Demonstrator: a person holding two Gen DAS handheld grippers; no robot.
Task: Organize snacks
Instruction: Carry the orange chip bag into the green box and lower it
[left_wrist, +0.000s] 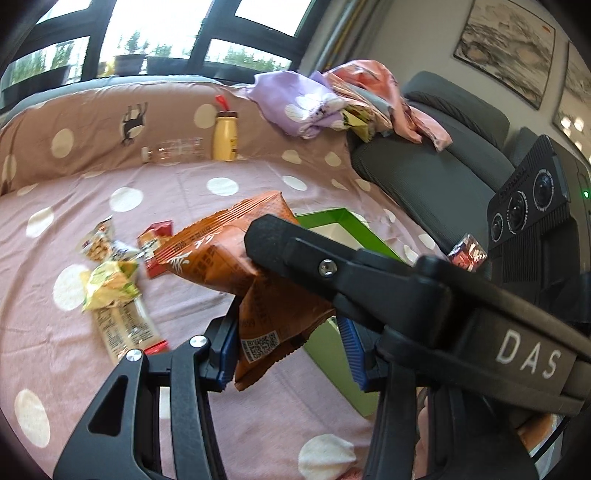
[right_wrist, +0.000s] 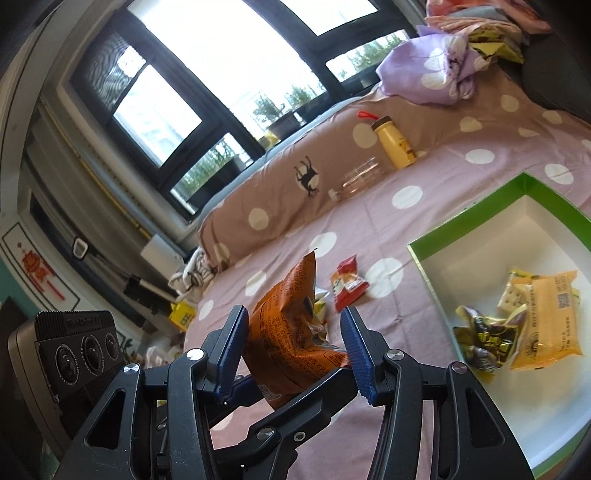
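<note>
Snacks: three packets (right_wrist: 517, 325) lie in green box (right_wrist: 480, 221); orange packet (left_wrist: 229, 258) pinched between both left gripper (left_wrist: 291, 343) and right gripper (right_wrist: 295, 350); four more loose packets (left_wrist: 110, 280) remain on bedspread (left_wrist: 258, 387).

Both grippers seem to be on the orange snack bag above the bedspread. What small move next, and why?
Probably carry the orange snack bag sideways over the green box before letting go. The left gripper and right gripper both pinch it in the air, and the box, already holding yellow packets, lies open just beside it.
</note>
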